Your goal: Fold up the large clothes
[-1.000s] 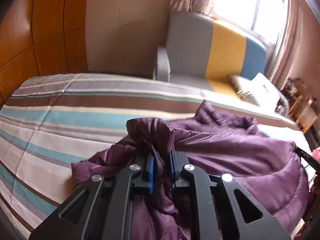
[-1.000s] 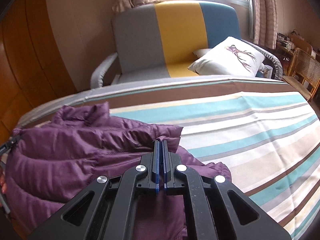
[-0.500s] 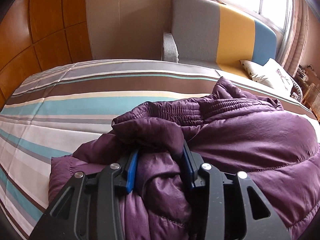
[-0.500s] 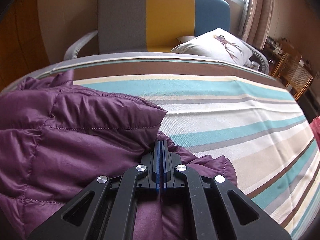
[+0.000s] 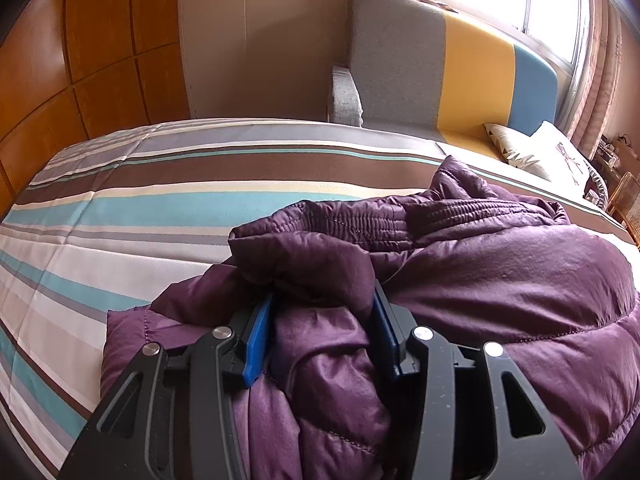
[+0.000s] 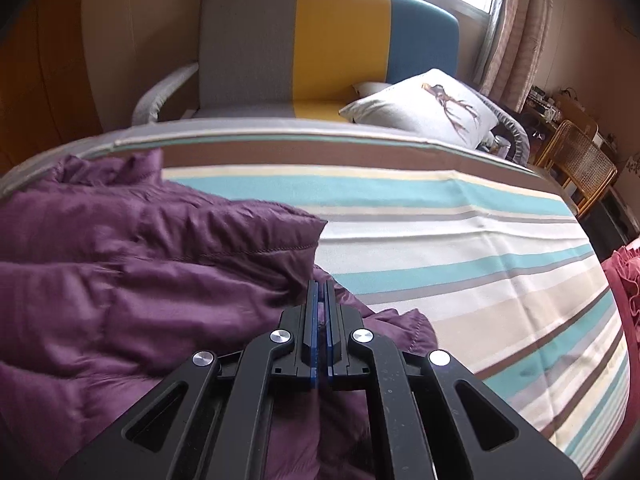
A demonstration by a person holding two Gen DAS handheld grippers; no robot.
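Note:
A large purple puffer jacket (image 5: 500,280) lies bunched on the striped bed (image 5: 140,220). My left gripper (image 5: 322,304) is open with its blue pads wide apart, and a thick fold of the jacket lies loose between them. In the right wrist view the jacket (image 6: 140,272) fills the left half, over the bed (image 6: 460,240). My right gripper (image 6: 320,292) has its pads almost together at the jacket's right edge; a thin bit of fabric seems caught between them.
A grey, yellow and blue armchair (image 6: 320,40) with a white cushion (image 6: 424,108) stands behind the bed. Wood wall panels (image 5: 80,40) are at the left. A wicker chair (image 6: 580,164) and a red cloth (image 6: 624,280) are at the right.
My left gripper has opened wide and let go of the jacket fold. Both grippers have come down with the jacket towards the bed. The right pads stay nearly closed.

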